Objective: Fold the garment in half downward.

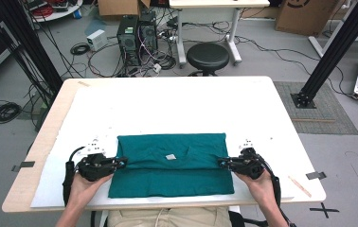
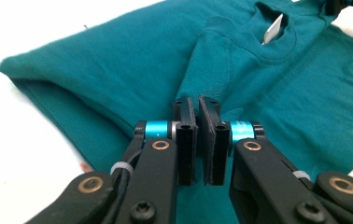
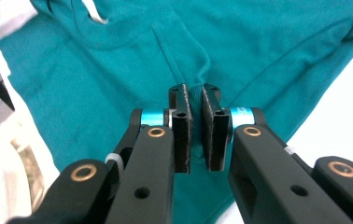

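Note:
A teal shirt (image 1: 172, 177) lies folded on the white table cover (image 1: 167, 104), near the front edge, with a white neck label (image 1: 170, 156) showing at its middle. My left gripper (image 1: 120, 162) is at the shirt's left edge and my right gripper (image 1: 220, 163) at its right edge. In the left gripper view the jaws of the left gripper (image 2: 197, 100) are shut on a raised fold of the shirt (image 2: 118, 60), with the label (image 2: 272, 30) beyond. In the right gripper view the right gripper (image 3: 194, 88) pinches a fold of the shirt (image 3: 268, 42) the same way.
A thin wooden stick (image 1: 299, 186) and a piece of black tape (image 1: 315, 175) lie at the table's front right corner. Behind the table stand a black stool (image 1: 208, 56), computer towers (image 1: 137, 35) and a black frame post (image 1: 328, 56). The person's lap is below the front edge.

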The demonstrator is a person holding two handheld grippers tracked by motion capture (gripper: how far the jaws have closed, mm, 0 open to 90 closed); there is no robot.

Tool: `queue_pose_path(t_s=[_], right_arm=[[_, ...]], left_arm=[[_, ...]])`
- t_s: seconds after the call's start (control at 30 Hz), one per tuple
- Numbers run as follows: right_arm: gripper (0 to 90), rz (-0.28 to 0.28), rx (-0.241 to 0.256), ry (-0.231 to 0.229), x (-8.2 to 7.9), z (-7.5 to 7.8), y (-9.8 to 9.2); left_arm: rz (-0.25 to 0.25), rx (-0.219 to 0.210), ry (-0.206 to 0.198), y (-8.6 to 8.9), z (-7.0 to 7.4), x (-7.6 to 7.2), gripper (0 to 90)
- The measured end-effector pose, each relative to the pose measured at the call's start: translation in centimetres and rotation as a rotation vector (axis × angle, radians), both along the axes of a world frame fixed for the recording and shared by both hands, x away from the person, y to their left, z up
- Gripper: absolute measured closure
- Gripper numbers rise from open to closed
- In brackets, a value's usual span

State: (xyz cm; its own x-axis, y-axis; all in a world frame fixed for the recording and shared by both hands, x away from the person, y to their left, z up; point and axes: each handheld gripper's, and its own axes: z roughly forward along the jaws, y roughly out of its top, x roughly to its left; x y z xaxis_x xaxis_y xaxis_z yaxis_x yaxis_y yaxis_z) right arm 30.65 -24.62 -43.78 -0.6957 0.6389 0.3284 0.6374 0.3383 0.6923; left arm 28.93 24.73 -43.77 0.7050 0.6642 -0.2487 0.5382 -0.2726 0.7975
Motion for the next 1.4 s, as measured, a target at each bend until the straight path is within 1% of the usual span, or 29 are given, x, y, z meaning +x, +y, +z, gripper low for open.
queue_pose_path(t_s=[0.07, 0.1, 0.13, 0.17, 0.2, 0.23, 0.3, 0.37, 0.4, 0.43, 0.47, 0.53, 0.57, 0.63, 0.67, 0.73, 0.83, 0.87, 0.93, 0.97, 1.07, 1.1, 1.17, 1.2, 1.23, 1.27, 1.3, 1.33, 1.4], right_arm=[[78.1, 0.011, -0.033, 0.019, 0.0, -0.5, 0.3], [71.1, 0.021, -0.041, 0.020, 0.0, -0.6, 0.4], [63.9, 0.021, -0.035, 0.029, 0.0, -0.6, 0.4], [55.5, 0.014, -0.027, 0.028, 0.0, -0.3, 0.4], [50.5, 0.002, -0.024, 0.023, 0.0, 0.0, 0.5], [48.5, 0.000, -0.014, 0.007, 0.1, 0.3, 0.5], [44.8, 0.007, 0.009, -0.002, 0.7, 1.2, 0.9], [41.5, 0.008, 0.012, -0.005, 1.5, 1.7, 1.6], [41.5, 0.010, 0.014, -0.005, 1.8, 1.8, 1.9], [41.5, 0.009, 0.003, -0.005, 2.2, 1.9, 2.4], [41.5, 0.007, -0.011, 0.007, 2.4, 1.8, 2.8], [44.1, 0.004, -0.040, 0.026, 3.0, 1.3, 3.5], [49.2, 0.005, -0.056, 0.046, 3.3, 0.9, 3.7], [61.9, 0.043, -0.059, 0.091, 3.6, 0.3, 4.0], [68.0, 0.063, -0.057, 0.117, 3.6, -0.1, 4.1], [77.7, 0.085, -0.047, 0.125, 3.3, -0.3, 4.0], [83.9, 0.114, -0.024, 0.093, 2.4, 0.1, 3.7], [85.2, 0.115, -0.015, 0.097, 2.0, 0.2, 3.6], [85.6, 0.129, 0.007, 0.078, 1.2, 0.3, 3.2], [85.7, 0.120, 0.008, 0.091, 0.6, 0.3, 3.0], [85.7, 0.112, 0.027, 0.092, -0.7, -0.2, 2.3], [85.9, 0.114, 0.024, 0.078, -1.1, -0.4, 2.2], [84.4, 0.105, 0.003, 0.073, -1.9, -0.6, 2.1], [79.8, 0.101, -0.004, 0.056, -2.2, -0.6, 2.1], [71.2, 0.097, -0.009, 0.057, -2.4, -0.6, 2.1], [64.1, 0.079, -0.001, 0.057, -2.5, -0.4, 2.0], [61.4, 0.066, 0.000, 0.052, -2.4, -0.1, 2.1], [60.1, 0.064, 0.005, 0.039, -2.2, 0.1, 2.2], [53.7, 0.068, 0.014, 0.026, -1.8, 0.6, 3.0]], left_arm=[[-0.011, -0.008, 0.020, 0.0, -0.2, 0.1, 83.3], [-0.007, -0.016, 0.018, 0.1, -0.1, 0.2, 78.2], [-0.003, -0.020, 0.004, 0.1, 0.2, 0.2, 69.5], [-0.003, -0.024, -0.007, 0.1, 0.5, 0.2, 62.3], [0.003, -0.036, -0.029, 0.0, 0.8, 0.3, 57.6], [0.000, -0.045, -0.046, -0.2, 1.3, 0.4, 54.5], [-0.023, -0.059, -0.060, -0.8, 1.9, 0.9, 53.4], [-0.048, -0.072, -0.048, -1.7, 2.1, 1.6, 52.6], [-0.046, -0.067, -0.050, -2.2, 2.1, 1.9, 52.6], [-0.041, -0.045, -0.043, -2.6, 1.9, 2.2, 52.8], [-0.035, -0.036, -0.028, -2.9, 1.8, 2.5, 53.4], [-0.025, 0.000, 0.016, -3.4, 1.1, 3.2, 55.9], [-0.026, 0.014, 0.032, -3.5, 0.8, 3.3, 59.5], [-0.044, 0.008, 0.048, -3.6, 0.6, 3.2, 68.5], [-0.060, 0.000, 0.043, -3.5, 0.6, 3.1, 75.7], [-0.078, -0.019, 0.044, -3.3, 0.7, 2.5, 81.4], [-0.118, -0.029, 0.042, -2.9, 0.9, 1.5, 84.6], [-0.128, -0.022, 0.043, -2.8, 0.9, 1.1, 84.7], [-0.139, -0.014, 0.041, -2.5, 0.9, 0.2, 84.7], [-0.143, -0.022, 0.042, -2.5, 0.8, -0.2, 84.7], [-0.159, -0.020, 0.045, -2.4, 0.5, -1.4, 84.7], [-0.161, -0.017, 0.047, -2.4, 0.3, -1.8, 84.7], [-0.168, -0.009, 0.055, -2.5, 0.0, -2.2, 84.7], [-0.169, -0.010, 0.061, -2.5, -0.1, -2.4, 84.1], [-0.176, -0.006, 0.060, -2.5, 0.0, -2.5, 81.9], [-0.170, -0.013, 0.052, -2.6, 0.1, -2.5, 76.7], [-0.168, -0.014, 0.045, -2.7, 0.4, -2.4, 72.5], [-0.161, -0.021, 0.039, -2.8, 0.6, -2.2, 70.7], [-0.155, -0.025, 0.024, -3.4, 0.9, -1.7, 66.8]])
